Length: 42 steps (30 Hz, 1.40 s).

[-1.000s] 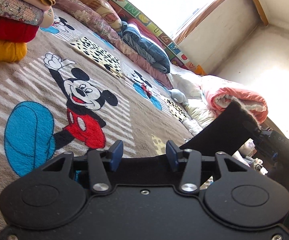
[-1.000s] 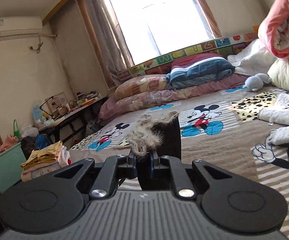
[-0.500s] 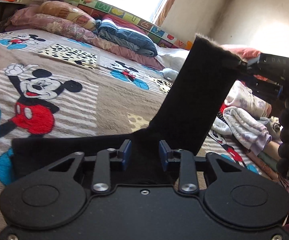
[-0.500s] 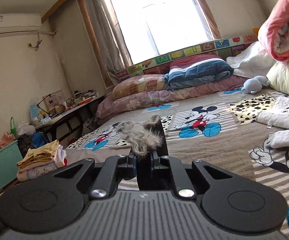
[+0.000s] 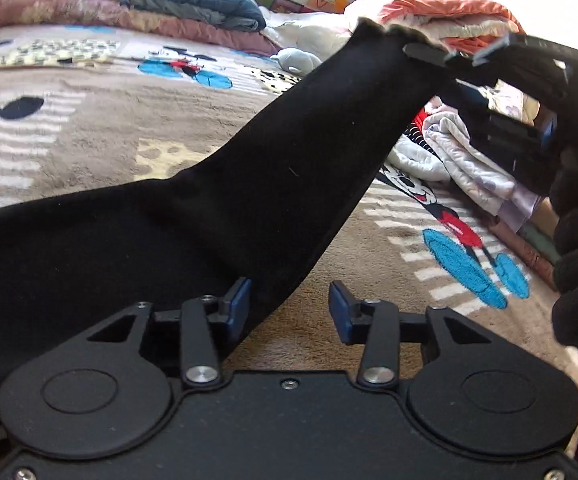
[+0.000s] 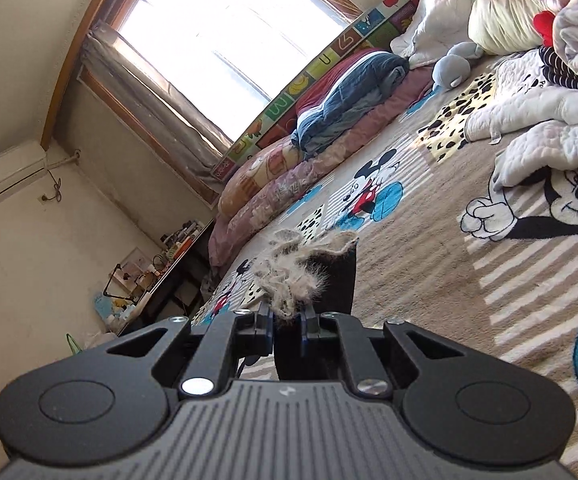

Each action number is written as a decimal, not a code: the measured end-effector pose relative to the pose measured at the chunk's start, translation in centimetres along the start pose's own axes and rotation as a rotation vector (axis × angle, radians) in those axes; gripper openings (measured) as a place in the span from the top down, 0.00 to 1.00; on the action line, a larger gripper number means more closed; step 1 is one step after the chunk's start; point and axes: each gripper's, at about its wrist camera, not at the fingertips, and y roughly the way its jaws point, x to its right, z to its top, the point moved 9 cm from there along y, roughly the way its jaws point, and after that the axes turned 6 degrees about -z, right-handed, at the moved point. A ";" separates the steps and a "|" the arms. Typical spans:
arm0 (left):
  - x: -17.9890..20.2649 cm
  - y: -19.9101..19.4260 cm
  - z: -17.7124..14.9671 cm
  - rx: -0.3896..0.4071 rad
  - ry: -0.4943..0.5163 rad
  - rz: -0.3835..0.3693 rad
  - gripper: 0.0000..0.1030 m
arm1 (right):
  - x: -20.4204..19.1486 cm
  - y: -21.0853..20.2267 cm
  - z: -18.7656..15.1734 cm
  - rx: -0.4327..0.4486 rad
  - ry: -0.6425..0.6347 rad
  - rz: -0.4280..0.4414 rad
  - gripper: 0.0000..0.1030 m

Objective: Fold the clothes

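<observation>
A black garment with a fleecy lining (image 5: pixel 249 184) lies across the Mickey Mouse blanket (image 5: pixel 89 128). One long end rises up to the right. My right gripper (image 6: pixel 287 318) is shut on that end, whose grey fleece (image 6: pixel 297 276) sticks out above the fingers. It also shows in the left wrist view (image 5: pixel 465 60), held by a gloved hand. My left gripper (image 5: pixel 289 306) is open just above the blanket. Its left finger (image 5: pixel 239 300) is at the garment's edge and nothing is between the jaws.
White and striped clothes (image 6: pixel 549 128) are piled at the right of the bed. Folded quilts and pillows (image 6: pixel 329 120) line the far side under the window. A grey soft toy (image 6: pixel 455 66) lies near them. A cluttered desk (image 6: pixel 161 272) stands left of the bed.
My left gripper has opened wider and now stands beside the garment's edge instead of over it. My right gripper has tilted and lifted the garment's end higher to the right.
</observation>
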 end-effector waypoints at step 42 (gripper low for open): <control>-18.4 -25.5 3.3 0.480 -0.707 -0.172 0.33 | -23.2 6.4 -26.9 -0.175 -1.099 -0.119 0.87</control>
